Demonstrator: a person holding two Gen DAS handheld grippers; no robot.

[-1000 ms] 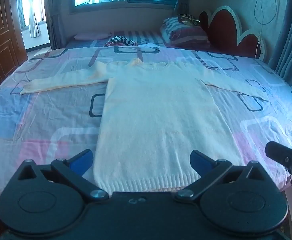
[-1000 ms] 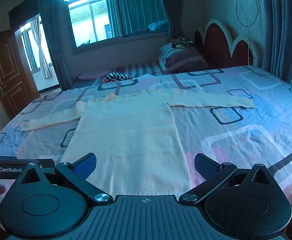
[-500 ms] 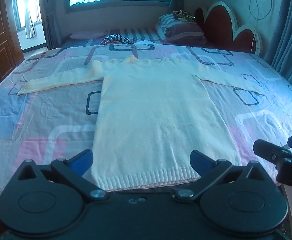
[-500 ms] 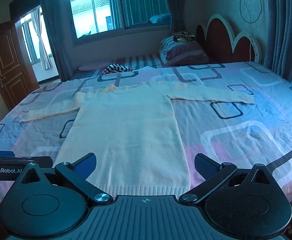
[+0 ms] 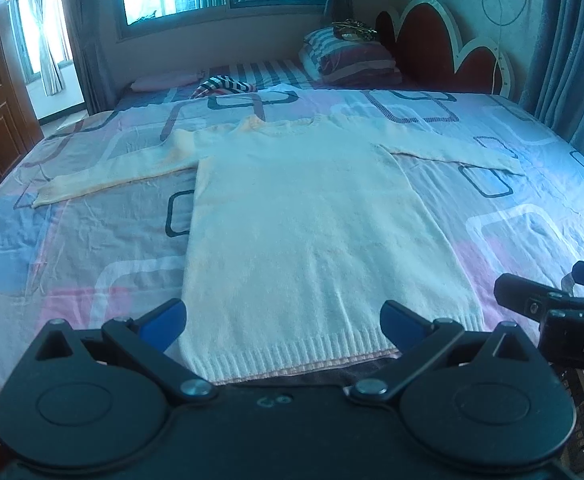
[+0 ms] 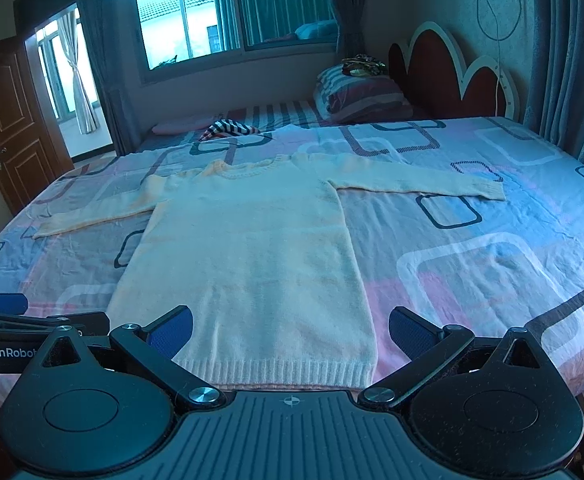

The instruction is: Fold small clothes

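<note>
A cream knitted sweater lies flat on the bed, front up, both sleeves spread out to the sides and its ribbed hem nearest me. My left gripper hovers open just short of the hem, nothing between its blue pads. My right gripper is open too, over the hem's right half, and holds nothing. In the left wrist view the right gripper shows at the right edge. At the left edge of the right wrist view is the left gripper.
The bed has a sheet with pink, blue and white squares. At its far end lie striped pillows, a striped cloth and a red headboard. A wooden door stands left, curtains right.
Both grippers have drawn slightly closer to the sweater's hem and tilted a little; the sweater has not moved. Both stay open.
</note>
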